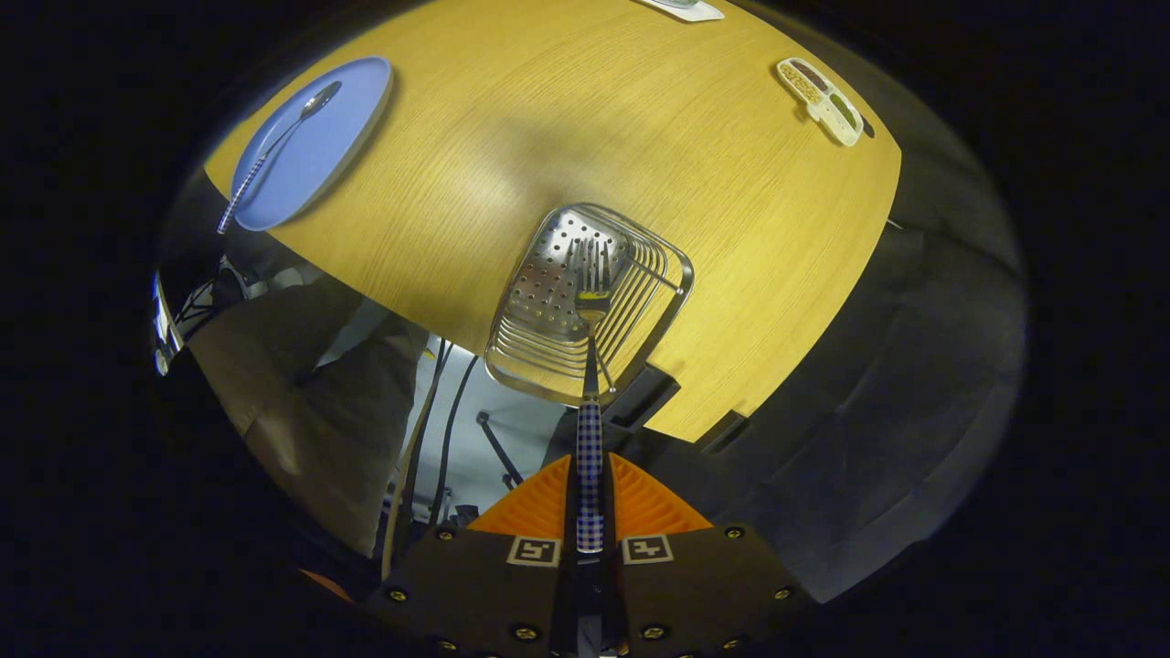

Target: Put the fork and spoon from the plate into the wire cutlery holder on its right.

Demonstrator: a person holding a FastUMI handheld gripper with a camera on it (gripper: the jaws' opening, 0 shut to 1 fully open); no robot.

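My gripper (590,498) is shut on the checked handle of the fork (591,302). The fork points forward from the fingers, and its tines hang over the mouth of the wire cutlery holder (640,315), which stands near the table's edge just ahead of the fingers. Whether the tines touch the holder's perforated bottom I cannot tell. Far beyond and to the left lies the blue plate (324,151) with the spoon (274,151) across it, the spoon's checked handle sticking out over the plate's rim.
The round wooden table (585,119) carries a small white divided dish (820,100) at the far right and another white object (686,9) at the far end. Below the table's edge are cables and a person's trouser leg (320,393).
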